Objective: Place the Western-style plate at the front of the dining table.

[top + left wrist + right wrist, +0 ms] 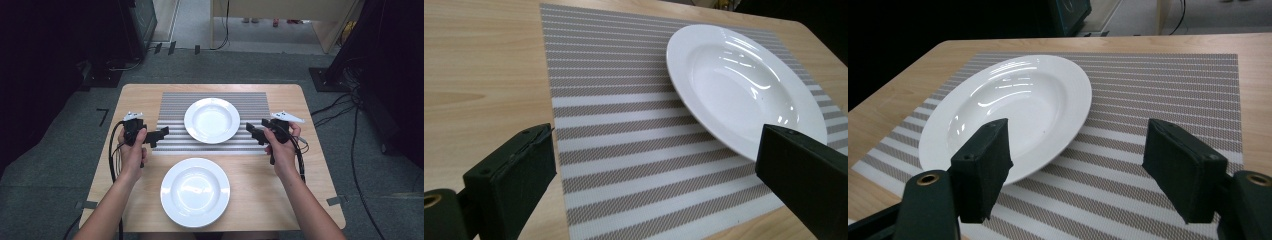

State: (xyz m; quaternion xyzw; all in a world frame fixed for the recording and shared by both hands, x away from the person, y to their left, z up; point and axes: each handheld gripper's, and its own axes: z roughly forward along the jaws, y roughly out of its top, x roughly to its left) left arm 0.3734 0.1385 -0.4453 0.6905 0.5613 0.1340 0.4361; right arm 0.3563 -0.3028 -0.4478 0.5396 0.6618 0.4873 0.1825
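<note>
A white deep plate (212, 120) sits in the middle of a striped placemat (172, 107). A second white plate (195, 191) rests on the bare wood nearer the person. My left gripper (162, 134) hovers over the mat's left edge, pointing at the far plate (744, 85), open with nothing between its pads (656, 150). My right gripper (251, 131) hovers over the mat's right part, pointing at the same plate (1008, 110) from the other side. It is open too, its pads (1080, 145) holding nothing. Both stand a short way off the plate's rim.
The wooden table (135, 100) has bare strips left and right of the mat. Cables trail from both grippers down along the forearms. Dark equipment and floor cables (345, 100) surround the table.
</note>
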